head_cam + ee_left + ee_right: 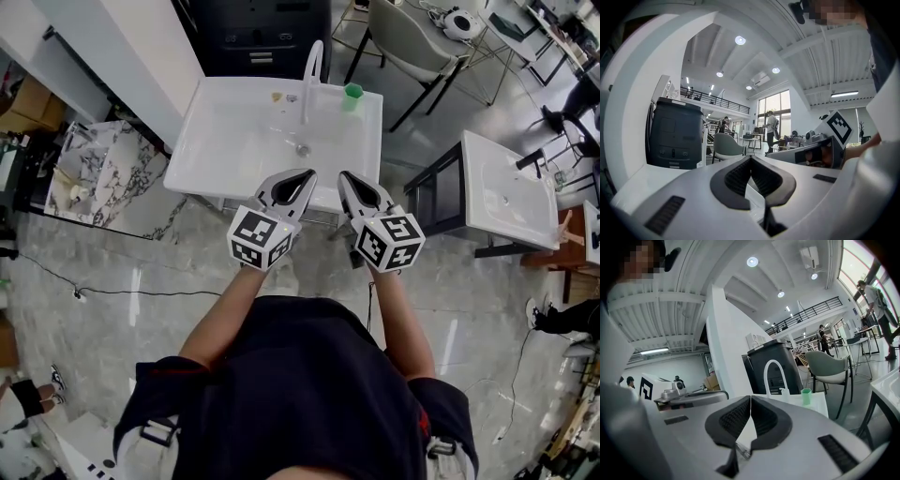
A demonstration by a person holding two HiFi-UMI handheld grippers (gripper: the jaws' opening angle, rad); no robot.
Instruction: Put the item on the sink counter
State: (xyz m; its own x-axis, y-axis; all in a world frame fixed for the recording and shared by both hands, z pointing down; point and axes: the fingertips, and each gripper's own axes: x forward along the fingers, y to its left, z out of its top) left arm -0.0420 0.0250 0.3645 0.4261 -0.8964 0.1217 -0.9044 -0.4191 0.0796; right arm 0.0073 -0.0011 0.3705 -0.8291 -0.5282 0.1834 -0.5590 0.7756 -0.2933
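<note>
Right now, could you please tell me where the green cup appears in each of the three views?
Head view: the green cup is upper centre, on the back right corner of the sink, right of the faucet.
Left gripper view: not in it.
Right gripper view: right of centre, just right of the faucet.
Shared landmark: the dark cabinet behind the sink.

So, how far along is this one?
The left gripper and right gripper are both shut and empty, at the front edge of the sink. A green cup already stands on its counter near the faucet. Nothing is in hand; whether more remains, I cannot tell.
</note>
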